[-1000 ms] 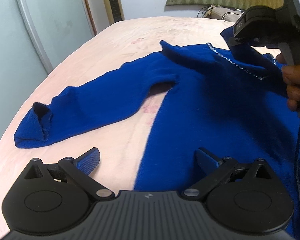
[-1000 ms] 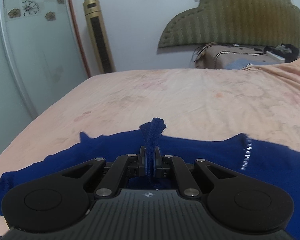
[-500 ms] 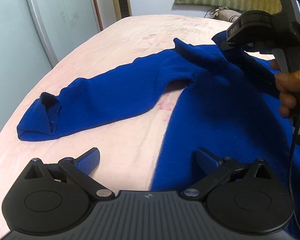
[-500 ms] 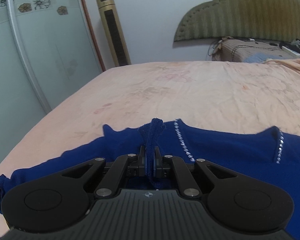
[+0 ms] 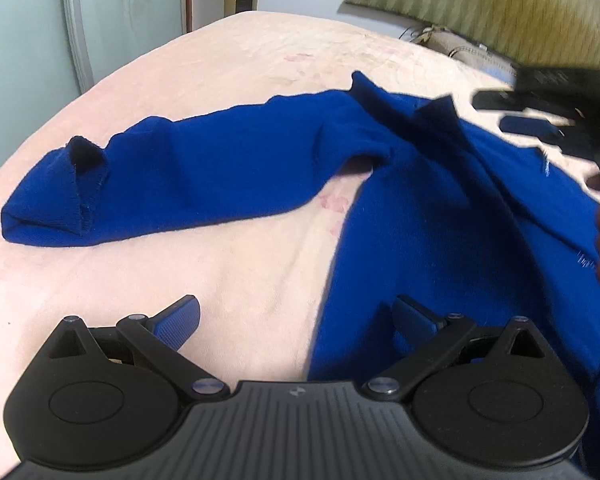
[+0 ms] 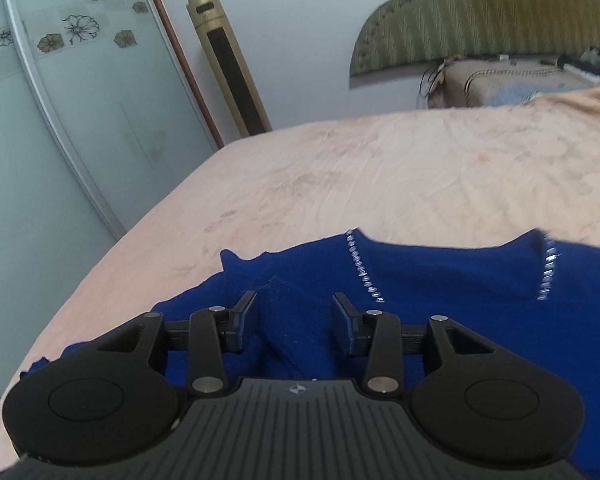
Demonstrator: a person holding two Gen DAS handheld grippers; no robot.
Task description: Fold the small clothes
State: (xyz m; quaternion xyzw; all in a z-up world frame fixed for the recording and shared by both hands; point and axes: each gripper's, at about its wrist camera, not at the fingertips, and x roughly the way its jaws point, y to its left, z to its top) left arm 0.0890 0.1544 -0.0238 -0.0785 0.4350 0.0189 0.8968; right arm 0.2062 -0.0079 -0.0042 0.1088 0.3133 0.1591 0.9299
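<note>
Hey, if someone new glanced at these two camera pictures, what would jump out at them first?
The bright blue sweater spread on the pale peach bedsheet, one long sleeve stretched out to the left. Rows of small sparkly stones trim its neckline. The right gripper is opening above a raised fold of the knit, while the left gripper stands wide open at the sweater's side edge.

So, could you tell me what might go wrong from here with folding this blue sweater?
1. The right gripper is opening and a raised ridge of the sweater lies between its fingers, untouched; the loose cloth may slump and undo the fold.
2. The sleeve lies stretched across the bed with its cuff folded over; a fold made now could trap that crease.
3. The left gripper is open, one finger over the hem, and could snag the knit.
</note>
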